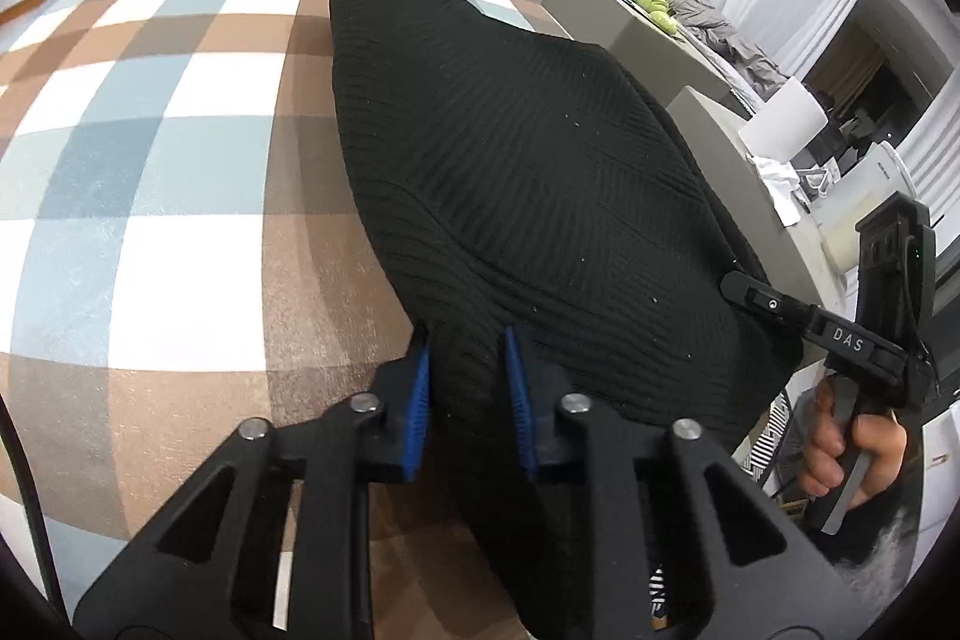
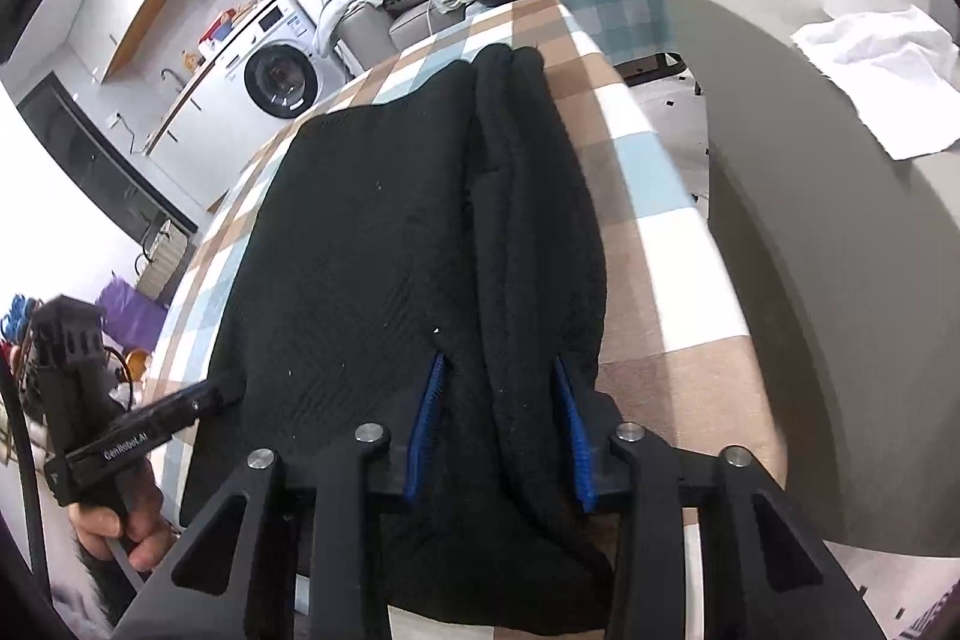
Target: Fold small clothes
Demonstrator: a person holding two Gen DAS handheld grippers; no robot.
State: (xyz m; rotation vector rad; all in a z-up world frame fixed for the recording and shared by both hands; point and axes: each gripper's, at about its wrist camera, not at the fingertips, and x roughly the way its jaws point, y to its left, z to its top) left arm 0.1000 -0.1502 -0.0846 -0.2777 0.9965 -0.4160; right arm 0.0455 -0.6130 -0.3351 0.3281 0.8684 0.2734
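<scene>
Both grippers' fingers clenched on near hem of black ribbed knit garment (image 1: 510, 148), flat on checked tablecloth (image 1: 150, 160).

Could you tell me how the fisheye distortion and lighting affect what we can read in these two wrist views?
Left wrist view: the checked tablecloth bulges strongly, edges vignette black, and the black knit garment keeps its visible ribbing. Right wrist view: the same barrel bend; the garment is darker, its folds hard to read; the white cloth looks nearly overexposed.
</scene>
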